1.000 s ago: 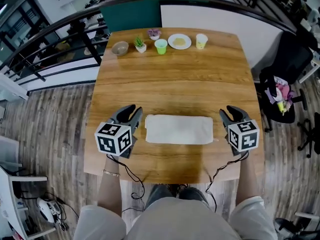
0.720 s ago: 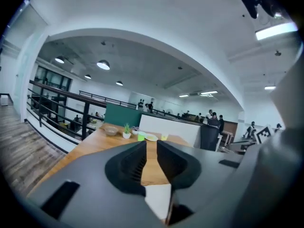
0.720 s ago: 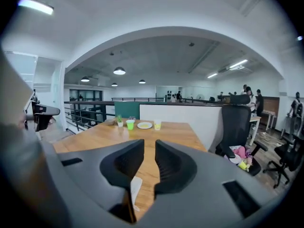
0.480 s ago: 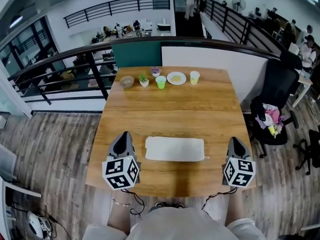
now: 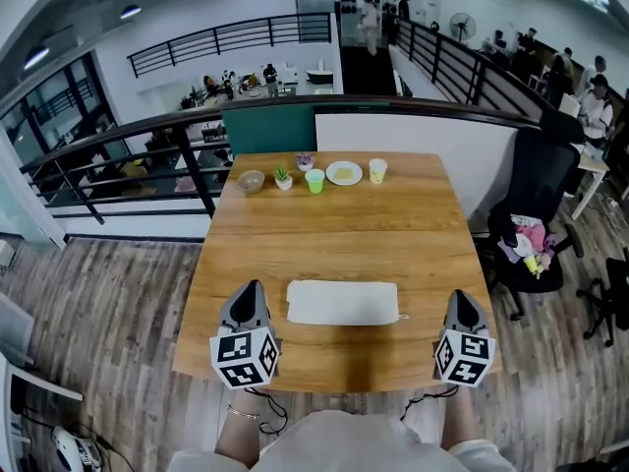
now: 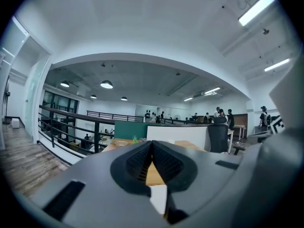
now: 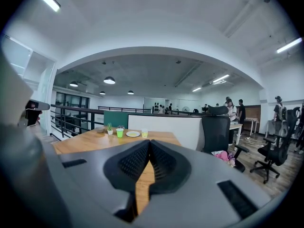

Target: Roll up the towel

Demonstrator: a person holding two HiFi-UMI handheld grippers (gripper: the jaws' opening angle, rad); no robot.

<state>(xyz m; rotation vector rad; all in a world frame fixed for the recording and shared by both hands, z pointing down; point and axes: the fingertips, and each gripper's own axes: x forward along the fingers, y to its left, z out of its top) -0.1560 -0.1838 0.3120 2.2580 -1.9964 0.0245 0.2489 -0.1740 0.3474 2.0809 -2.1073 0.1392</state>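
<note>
Towel: white oblong lying on the near half of the worktop, long side running left to right, a short way back from the front edge. From above I can't tell whether it is rolled or just folded flat. A small tab sticks out at its right end.

Left tool: jaws together, they have just been closing and there is nothing between them. The left gripper view shows the ribbed pads meeting at the tips, with only wood grain and a pale patch in the gap below. It sits near the towel's left end, not touching, and points away from the person.

Right tool: same state, jaws have just come together and hold nothing. The right gripper view shows the pads closed, with bare worktop in the slit. It sits further off the towel's right end, close to the worktop's right edge.

The towel is between the two tools and neither touches it.

Far edge of the worktop, in a row from left to right: bowl, small potted plant, green cup, plate, yellow cup. A purple pot stands just behind the green cup.

A black office chair stands on the floor to the right, with pink fabric on its seat.
</note>
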